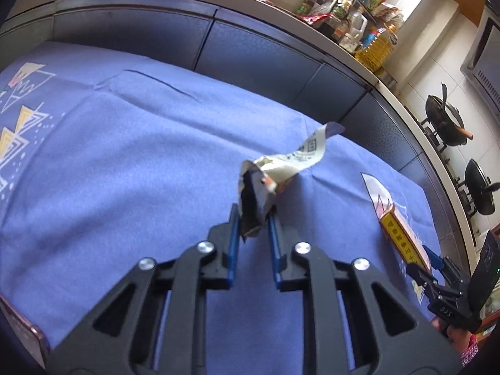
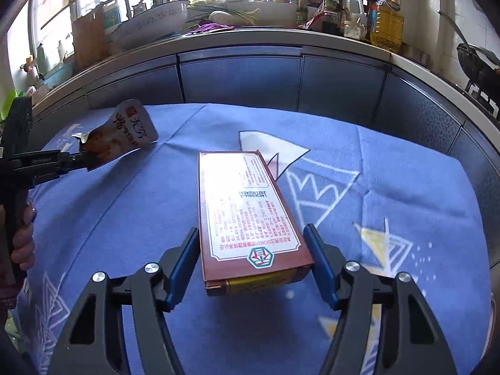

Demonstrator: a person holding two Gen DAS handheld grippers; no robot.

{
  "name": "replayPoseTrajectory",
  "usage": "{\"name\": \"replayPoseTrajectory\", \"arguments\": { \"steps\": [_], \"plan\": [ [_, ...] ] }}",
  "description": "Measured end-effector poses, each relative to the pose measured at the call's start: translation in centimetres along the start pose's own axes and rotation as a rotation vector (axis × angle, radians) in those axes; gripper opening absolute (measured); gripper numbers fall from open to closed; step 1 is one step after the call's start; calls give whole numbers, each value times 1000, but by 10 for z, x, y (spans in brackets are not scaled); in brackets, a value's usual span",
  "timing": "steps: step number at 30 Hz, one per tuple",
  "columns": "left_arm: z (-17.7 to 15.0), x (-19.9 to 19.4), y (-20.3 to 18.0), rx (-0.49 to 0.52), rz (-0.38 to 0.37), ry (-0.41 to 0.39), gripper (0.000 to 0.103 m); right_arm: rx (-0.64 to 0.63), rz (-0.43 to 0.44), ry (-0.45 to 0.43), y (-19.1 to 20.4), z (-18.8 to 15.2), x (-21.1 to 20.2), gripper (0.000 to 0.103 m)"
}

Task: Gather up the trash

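My left gripper (image 1: 253, 218) is shut on a crumpled snack wrapper (image 1: 275, 172) and holds it above the blue tablecloth (image 1: 140, 162). The same wrapper (image 2: 122, 136) shows at the left of the right wrist view, held in the left gripper (image 2: 82, 158). A flat red and white carton (image 2: 247, 209) lies on the cloth. My right gripper (image 2: 251, 234) is open, with one finger on each side of the carton's near end, not clamped. The carton (image 1: 403, 237) and the right gripper (image 1: 428, 265) also show at the right of the left wrist view.
Dark cabinet fronts (image 2: 243, 78) run behind the table under a counter crowded with bottles (image 2: 386, 25) and a bowl (image 2: 150, 23). A stove with a black wok (image 1: 443, 122) is at the right. A phone edge (image 1: 25, 334) lies at the near left.
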State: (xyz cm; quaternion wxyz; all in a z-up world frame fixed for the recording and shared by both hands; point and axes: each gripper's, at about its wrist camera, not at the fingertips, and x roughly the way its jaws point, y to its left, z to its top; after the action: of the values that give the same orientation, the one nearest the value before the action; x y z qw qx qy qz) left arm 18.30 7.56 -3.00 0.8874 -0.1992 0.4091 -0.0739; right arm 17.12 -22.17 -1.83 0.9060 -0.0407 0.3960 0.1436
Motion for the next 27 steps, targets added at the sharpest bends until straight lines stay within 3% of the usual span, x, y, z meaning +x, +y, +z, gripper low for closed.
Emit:
{"name": "replayPoseTrajectory", "arguments": {
  "steps": [11,20,24,27],
  "plan": [
    [-41,-28,-21,97,15,-3,14,114,59,-21,26,-70,-53,65],
    [-48,-35,-19,109,45,8,14,179,48,17,18,-91,-45,65],
    [-53,-32,-15,113,76,19,15,148,22,-8,21,-93,-45,66],
    [-59,-30,-13,130,101,18,16,101,2,-29,28,-96,-44,73]
  ]
}}
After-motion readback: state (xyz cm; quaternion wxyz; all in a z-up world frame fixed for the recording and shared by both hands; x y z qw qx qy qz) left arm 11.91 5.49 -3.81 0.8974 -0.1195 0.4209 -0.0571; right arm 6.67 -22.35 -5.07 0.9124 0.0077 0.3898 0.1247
